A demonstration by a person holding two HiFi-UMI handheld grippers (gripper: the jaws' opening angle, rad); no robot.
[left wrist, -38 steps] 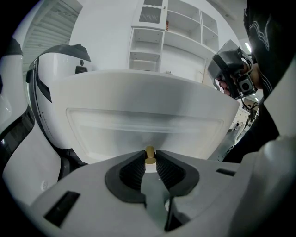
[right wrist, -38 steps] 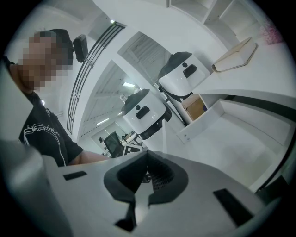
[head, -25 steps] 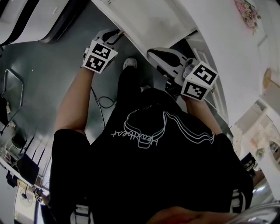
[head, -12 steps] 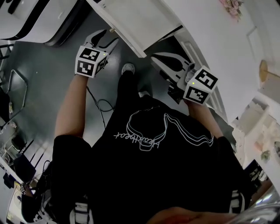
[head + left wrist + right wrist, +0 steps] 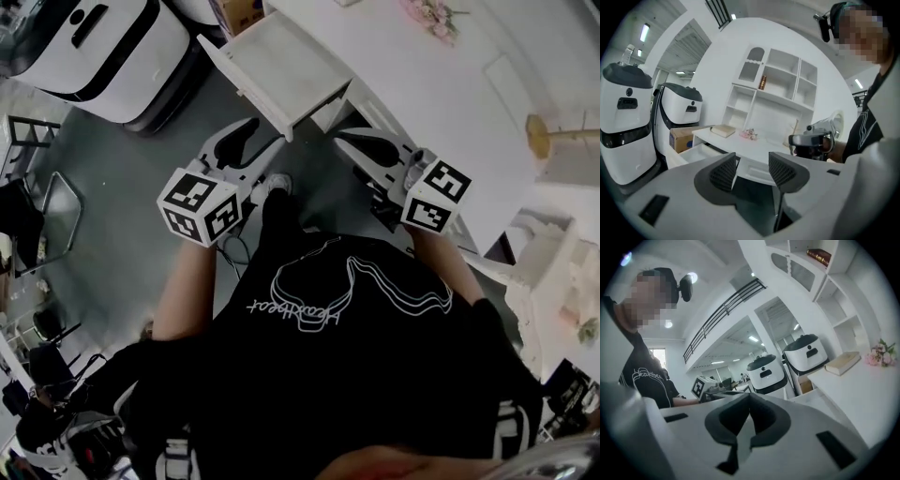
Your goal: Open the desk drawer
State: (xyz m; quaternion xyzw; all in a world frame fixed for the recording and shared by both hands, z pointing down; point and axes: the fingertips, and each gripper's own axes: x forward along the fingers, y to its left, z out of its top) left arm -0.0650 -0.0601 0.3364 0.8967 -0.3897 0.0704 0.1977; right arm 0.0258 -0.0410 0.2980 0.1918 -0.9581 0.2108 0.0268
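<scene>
Both tools have lifted away from the drawer since the earlier frames. The left tool (image 5: 248,148), which was at the drawer's front edge, now hangs clear of it.

Head view: the drawer (image 5: 281,66) stands pulled well out of the white table (image 5: 422,75), with nothing touching it. The right tool (image 5: 361,142) hovers just beside the table's edge.

Left gripper view: the jaws have just been opening and stand wide apart with nothing between them, only floor and table beyond. The open drawer (image 5: 693,152) lies off to the left.

Right gripper view: the jaws sit pressed together, empty.

I judge the pull finished and the withdrawal in hand. The next move calls for little: keep both tools clear of the drawer's front. If fuller travel is wanted, the left tool should go back to that edge.
</scene>
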